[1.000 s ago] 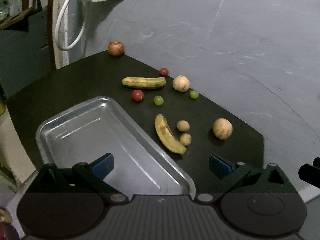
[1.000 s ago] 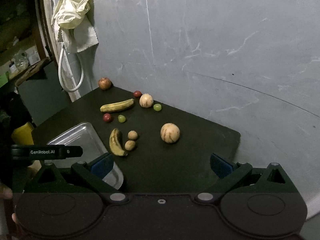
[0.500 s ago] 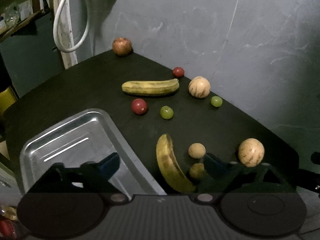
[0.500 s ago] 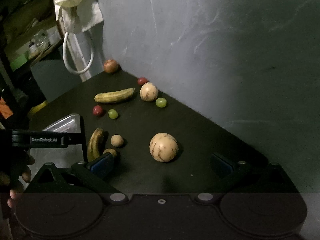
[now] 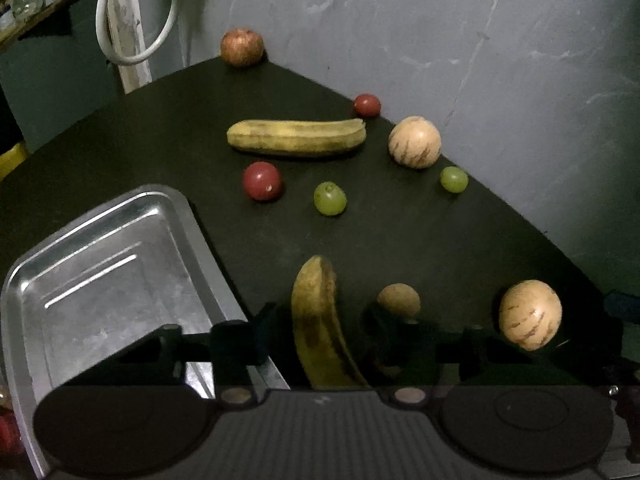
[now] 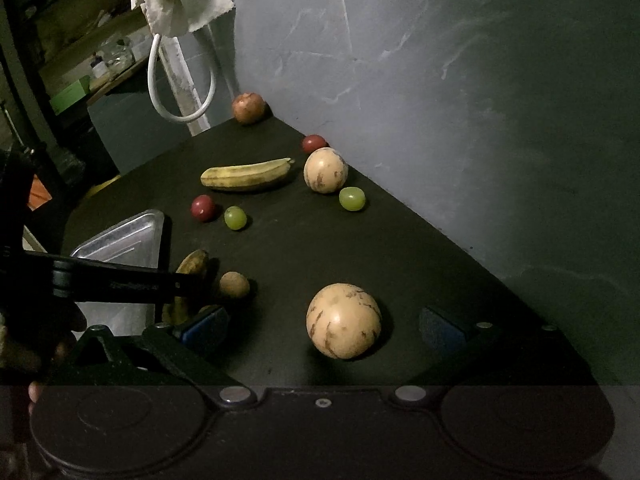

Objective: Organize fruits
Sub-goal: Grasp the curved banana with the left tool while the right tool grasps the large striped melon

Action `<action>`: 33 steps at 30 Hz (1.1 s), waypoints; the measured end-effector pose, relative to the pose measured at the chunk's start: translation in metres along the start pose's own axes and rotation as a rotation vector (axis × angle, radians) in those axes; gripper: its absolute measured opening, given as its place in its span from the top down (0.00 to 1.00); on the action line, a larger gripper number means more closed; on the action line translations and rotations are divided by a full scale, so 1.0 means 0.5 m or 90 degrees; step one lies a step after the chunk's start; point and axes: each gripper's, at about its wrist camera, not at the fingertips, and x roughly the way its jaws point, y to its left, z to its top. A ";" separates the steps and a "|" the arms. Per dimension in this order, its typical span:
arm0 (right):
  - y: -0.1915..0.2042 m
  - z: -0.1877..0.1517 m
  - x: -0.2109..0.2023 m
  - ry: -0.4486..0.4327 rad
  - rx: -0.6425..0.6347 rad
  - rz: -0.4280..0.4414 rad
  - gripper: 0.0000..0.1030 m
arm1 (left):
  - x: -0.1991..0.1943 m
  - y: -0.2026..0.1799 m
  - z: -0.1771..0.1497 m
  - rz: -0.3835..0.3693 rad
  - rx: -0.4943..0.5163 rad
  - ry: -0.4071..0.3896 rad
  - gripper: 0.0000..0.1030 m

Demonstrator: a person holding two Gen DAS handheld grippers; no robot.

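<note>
Writing: lettering on the left tongs' (image 5: 316, 336) arm is too dark and blurred to read in the right wrist view.
Bananas: two; near banana (image 5: 316, 320) yellow, brown-blotched, beside the steel tray (image 5: 100, 272); far banana (image 5: 296, 138) lies across the desk (image 5: 400, 232).
Striped melons: two; near one (image 6: 343, 321) cream with brown streaks.
Others: two green grapes, two red fruits, one apple (image 5: 241, 47), two small brown fruits, one largely hidden.
Left tongs: closing around the near banana, contact unclear.
Right tongs (image 6: 324, 326): wide apart, flanking the near melon, untouched.

Tray (image 5: 100, 264) lies left of near banana (image 5: 316, 320).
</note>
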 end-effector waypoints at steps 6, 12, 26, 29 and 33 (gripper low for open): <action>-0.004 0.000 0.028 0.014 -0.016 0.009 0.01 | 0.021 0.004 0.002 0.015 -0.013 0.024 0.61; -0.004 0.003 0.063 0.026 -0.053 0.001 0.07 | 0.031 0.002 0.005 0.025 -0.013 0.030 0.61; -0.006 0.004 0.107 0.066 -0.098 -0.002 0.36 | 0.033 -0.013 0.005 0.041 -0.001 0.025 0.68; -0.009 0.003 0.111 0.073 -0.097 -0.007 0.46 | 0.032 -0.014 0.003 0.040 0.000 0.022 0.68; -0.010 0.002 0.117 0.081 -0.094 -0.008 0.46 | 0.032 -0.017 0.000 0.042 0.007 0.018 0.68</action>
